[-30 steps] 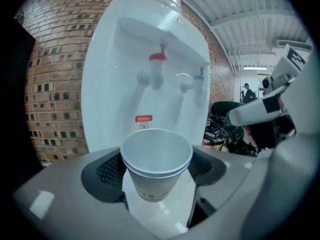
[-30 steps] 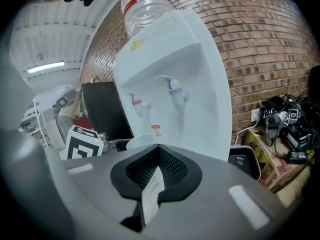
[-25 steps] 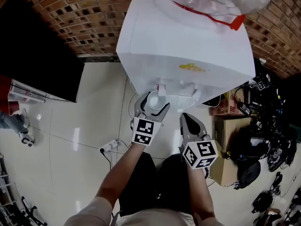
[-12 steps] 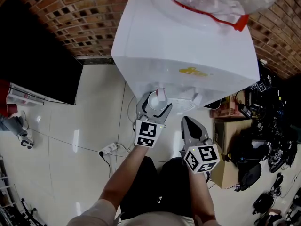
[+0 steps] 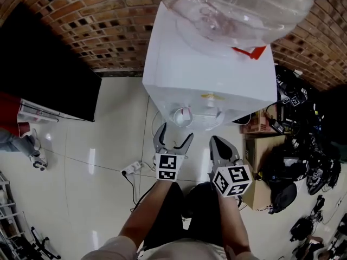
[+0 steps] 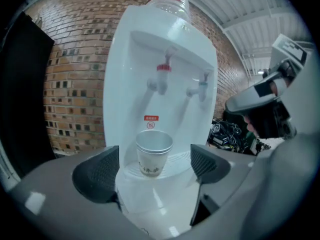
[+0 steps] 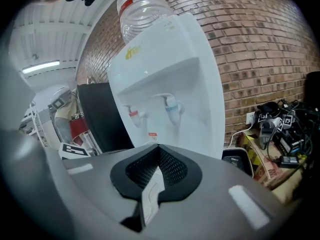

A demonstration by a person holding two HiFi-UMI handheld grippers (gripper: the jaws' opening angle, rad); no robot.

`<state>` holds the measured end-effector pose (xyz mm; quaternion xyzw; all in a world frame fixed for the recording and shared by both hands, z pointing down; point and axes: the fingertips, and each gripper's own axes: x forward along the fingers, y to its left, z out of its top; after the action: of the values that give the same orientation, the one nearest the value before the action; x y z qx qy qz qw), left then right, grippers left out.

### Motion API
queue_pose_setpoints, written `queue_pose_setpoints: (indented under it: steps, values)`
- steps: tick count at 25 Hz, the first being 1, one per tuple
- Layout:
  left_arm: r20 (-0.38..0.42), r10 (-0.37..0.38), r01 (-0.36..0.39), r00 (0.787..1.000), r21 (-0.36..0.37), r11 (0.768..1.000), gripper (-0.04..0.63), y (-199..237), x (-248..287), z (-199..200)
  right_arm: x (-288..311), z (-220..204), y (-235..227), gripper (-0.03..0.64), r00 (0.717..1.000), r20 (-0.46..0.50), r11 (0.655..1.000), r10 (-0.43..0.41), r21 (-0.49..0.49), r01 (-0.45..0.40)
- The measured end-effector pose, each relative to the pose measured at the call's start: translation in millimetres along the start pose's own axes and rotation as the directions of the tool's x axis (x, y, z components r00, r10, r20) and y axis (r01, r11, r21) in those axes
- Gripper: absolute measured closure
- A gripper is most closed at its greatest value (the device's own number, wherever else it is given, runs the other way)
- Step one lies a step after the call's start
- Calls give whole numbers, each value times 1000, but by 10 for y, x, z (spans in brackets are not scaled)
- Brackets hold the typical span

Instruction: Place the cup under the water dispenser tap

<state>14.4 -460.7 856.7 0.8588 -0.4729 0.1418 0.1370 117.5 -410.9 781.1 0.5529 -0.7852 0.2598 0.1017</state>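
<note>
Opening left hand-held gripper [image 5: 173,136], empty, just short of cup [image 6: 153,154] standing under dispenser [image 5: 211,75] red tap [image 6: 162,76]; right hand-held gripper [image 7: 157,171] closed.

Your right gripper [image 7: 157,160] fills the lower centre, jaws pressed together. Above it stands the white water dispenser [image 7: 170,79], its red tap [image 7: 134,115] left of the blue tap [image 7: 171,106], with the brick wall [image 7: 260,49] at right.
</note>
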Motion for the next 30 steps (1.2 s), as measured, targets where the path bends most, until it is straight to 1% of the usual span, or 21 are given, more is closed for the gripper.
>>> queue_pose_setpoints:
  steps: [4,7,9,11,13,14,16,17,18,19,22,25,30]
  values:
    - [-93,10,-15,996,-49,999,155,-89,-701,284,-344,407,252,617,998,-59,1000,2,1,-2]
    - [-173,-3,-10,985,-73,997,158,-178,-1217,533,-667,782,491,617,996,-93,1000,11,5,-11]
    - [-209,-6,-13,978,-86,996,160,-228,-1538,738,-888,1011,638,617,993,-113,1000,16,19,-14]
    - [-228,-7,-18,974,-109,994,164,-261,-1845,995,-1109,1234,777,617,992,-124,999,18,42,-13]
    - [-223,-11,-19,975,-131,991,172,-276,-2131,1307,-1316,1446,926,617,992,-126,998,18,58,-11]
    - [-216,-14,-16,976,-137,990,192,-275,-2256,1468,-1406,1550,1000,617,992,-123,998,18,61,-11]
    - [-202,-28,0,979,-140,990,269,-271,-2473,1760,-1563,1740,1137,617,994,-110,998,19,58,-13]
    - [-196,-38,10,980,-141,990,320,-274,-2575,1880,-1638,1814,1203,617,994,-103,998,20,54,-15]
    - [-187,-46,19,981,-143,990,459,-277,-2673,1984,-1712,1872,1266,617,995,-98,999,21,47,-16]
    - [-178,-50,25,983,-144,989,584,-276,-2765,2072,-1784,1913,1329,617,995,-94,999,21,39,-17]
    - [-153,-63,41,986,-147,988,584,-273,-2998,2261,-1975,1951,1512,617,996,-81,999,29,26,-27]
    - [-121,-43,25,992,-147,989,584,-277,-3159,2429,-2129,1941,1625,617,996,-74,999,44,18,-43]
    - [-65,-27,17,998,-149,989,583,-544,-3428,2695,-2567,1882,1732,617,996,-51,997,72,22,-71]
